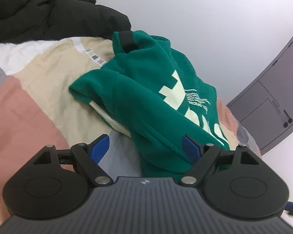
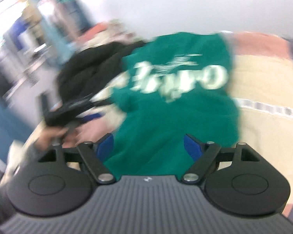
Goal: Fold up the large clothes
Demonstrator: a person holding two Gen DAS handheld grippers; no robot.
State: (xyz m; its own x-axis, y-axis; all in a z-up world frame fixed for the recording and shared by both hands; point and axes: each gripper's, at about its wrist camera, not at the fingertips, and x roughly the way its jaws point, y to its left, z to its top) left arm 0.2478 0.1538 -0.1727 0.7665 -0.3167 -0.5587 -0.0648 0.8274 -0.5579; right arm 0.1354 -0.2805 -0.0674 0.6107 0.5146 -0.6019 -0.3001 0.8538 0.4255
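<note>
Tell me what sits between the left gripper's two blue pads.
In the left wrist view, the left gripper is open. Between its pads lie a hanging fold of the green sweatshirt toward the right pad and a grey patch of the bedcover toward the left.

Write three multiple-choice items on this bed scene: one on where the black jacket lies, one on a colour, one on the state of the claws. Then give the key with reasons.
1. In the left wrist view, where does the black jacket lie relative to the green sweatshirt?
A. Upper left of it
B. Lower right of it
C. Spread on top of it

2. What colour is the lettering on the sweatshirt?
A. Red
B. Black
C. Pale cream

3. How do the left claw and right claw stand?
A. Both shut on the jacket
B. Both open, green cloth between the fingers
C. One shut, one open

Key: A, the jacket fills the upper left corner; C, the big letters are pale cream; B, the blue pads stand wide apart in both views.
</note>
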